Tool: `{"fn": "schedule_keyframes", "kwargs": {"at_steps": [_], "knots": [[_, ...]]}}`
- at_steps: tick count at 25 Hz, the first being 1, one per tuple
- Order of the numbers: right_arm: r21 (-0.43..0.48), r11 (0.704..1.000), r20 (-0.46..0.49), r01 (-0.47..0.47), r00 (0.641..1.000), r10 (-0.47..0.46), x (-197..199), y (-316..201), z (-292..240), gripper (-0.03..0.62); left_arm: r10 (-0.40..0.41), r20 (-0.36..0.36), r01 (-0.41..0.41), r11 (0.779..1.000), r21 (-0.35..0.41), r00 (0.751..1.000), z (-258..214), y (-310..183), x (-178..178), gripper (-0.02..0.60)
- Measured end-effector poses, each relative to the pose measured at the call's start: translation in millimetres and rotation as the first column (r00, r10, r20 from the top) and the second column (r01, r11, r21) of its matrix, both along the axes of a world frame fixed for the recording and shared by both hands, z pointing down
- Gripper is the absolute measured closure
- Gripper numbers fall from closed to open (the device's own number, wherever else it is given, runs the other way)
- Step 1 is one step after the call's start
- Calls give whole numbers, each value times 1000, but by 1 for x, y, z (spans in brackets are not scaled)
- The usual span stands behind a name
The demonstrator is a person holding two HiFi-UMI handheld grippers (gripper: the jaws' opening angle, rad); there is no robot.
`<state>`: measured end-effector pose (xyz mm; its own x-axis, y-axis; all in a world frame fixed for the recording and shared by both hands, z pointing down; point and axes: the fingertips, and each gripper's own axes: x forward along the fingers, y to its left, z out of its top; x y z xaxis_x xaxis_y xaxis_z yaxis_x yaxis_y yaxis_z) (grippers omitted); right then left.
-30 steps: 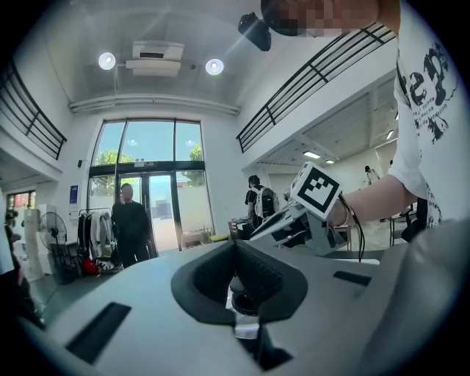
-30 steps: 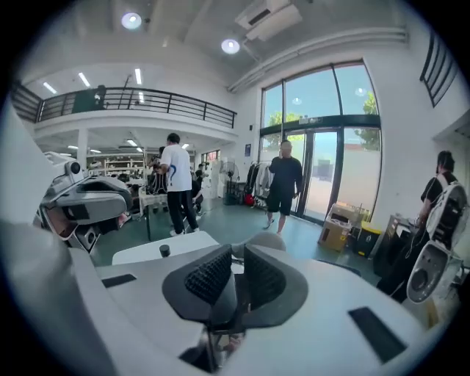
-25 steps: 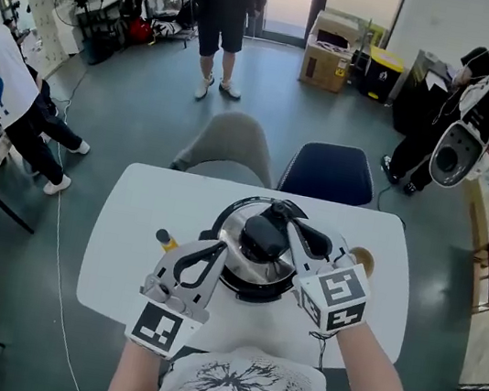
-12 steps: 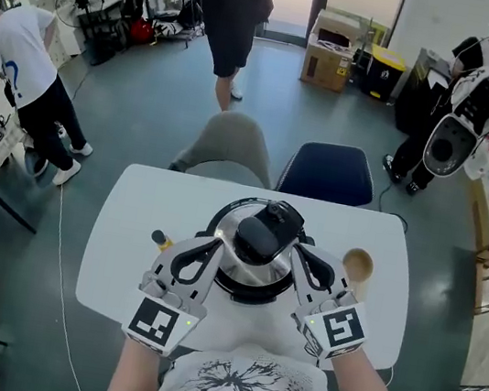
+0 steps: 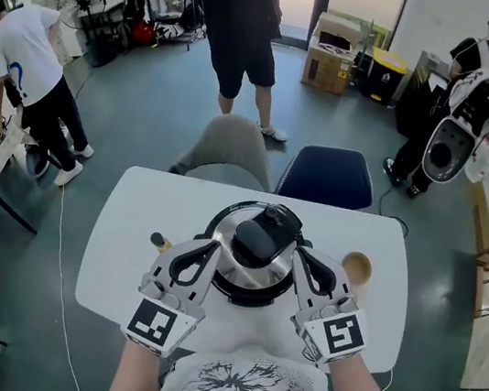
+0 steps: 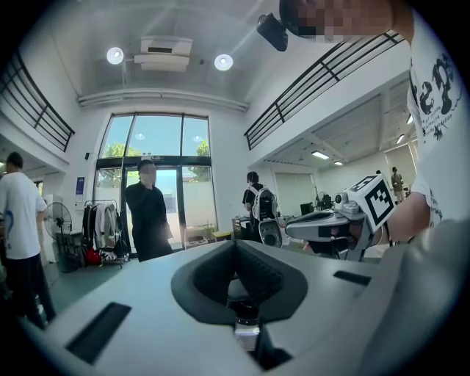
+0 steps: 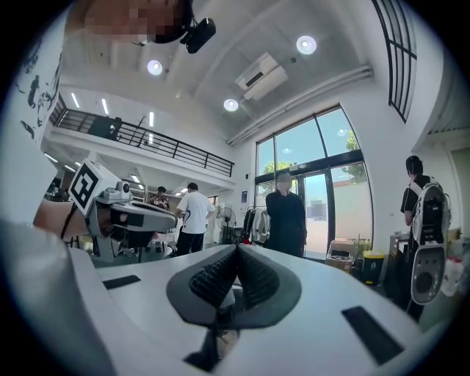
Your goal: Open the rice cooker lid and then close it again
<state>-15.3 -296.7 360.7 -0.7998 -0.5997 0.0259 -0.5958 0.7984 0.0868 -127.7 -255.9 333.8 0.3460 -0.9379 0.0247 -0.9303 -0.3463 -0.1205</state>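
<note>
The rice cooker [image 5: 250, 270] stands in the middle of the white table [image 5: 128, 226], its shiny lid down and a black handle [image 5: 262, 232] on top. My left gripper [image 5: 209, 251] sits against the cooker's left side, its jaws shut with nothing between them [image 6: 236, 253]. My right gripper [image 5: 306, 256] is beside the cooker's right side, also shut and empty [image 7: 235, 261]. Each gripper view looks level over the room and shows the other gripper: the right one [image 6: 334, 224], the left one [image 7: 128, 217]. The cooker is hidden in both gripper views.
A wooden spoon [image 5: 358, 267] lies right of the cooker and a small yellow-and-black object [image 5: 160, 242] lies left of it. A grey chair [image 5: 230, 146] and a blue chair [image 5: 330, 175] stand behind the table. People stand beyond; one in black [image 5: 244, 32] is near the chairs.
My right gripper has come off the lid's top and moved right and back to the cooker's side. The left gripper has stayed put. The person in black has walked closer.
</note>
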Motion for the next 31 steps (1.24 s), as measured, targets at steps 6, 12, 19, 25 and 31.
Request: {"fn": "schedule_keyframes", "kwargs": {"at_steps": [6,12,19,25,31], "knots": [[24,999,-28,23,999,-23,-5,4,-3,585,-3,-3,3,1000,-4,1000,5,4,0,568],[27,999,-41,28,999,-27,-7,7,-4,585,-4,1,4,1000,3,1000,3,7,1,568],[19,999,-38,35,999,-34,-8,8,-6,585,-5,11,5,1000,6,1000,-2,11,3,568],[27,1000,-34,8,999,-7,-5,6,-7,585,-16,7,16,1000,5,1000,-1,14,0,568],[41,999,-48,28,999,-26,-11,13,-5,585,-13,11,13,1000,2,1000,3,19,-3,568]]}}
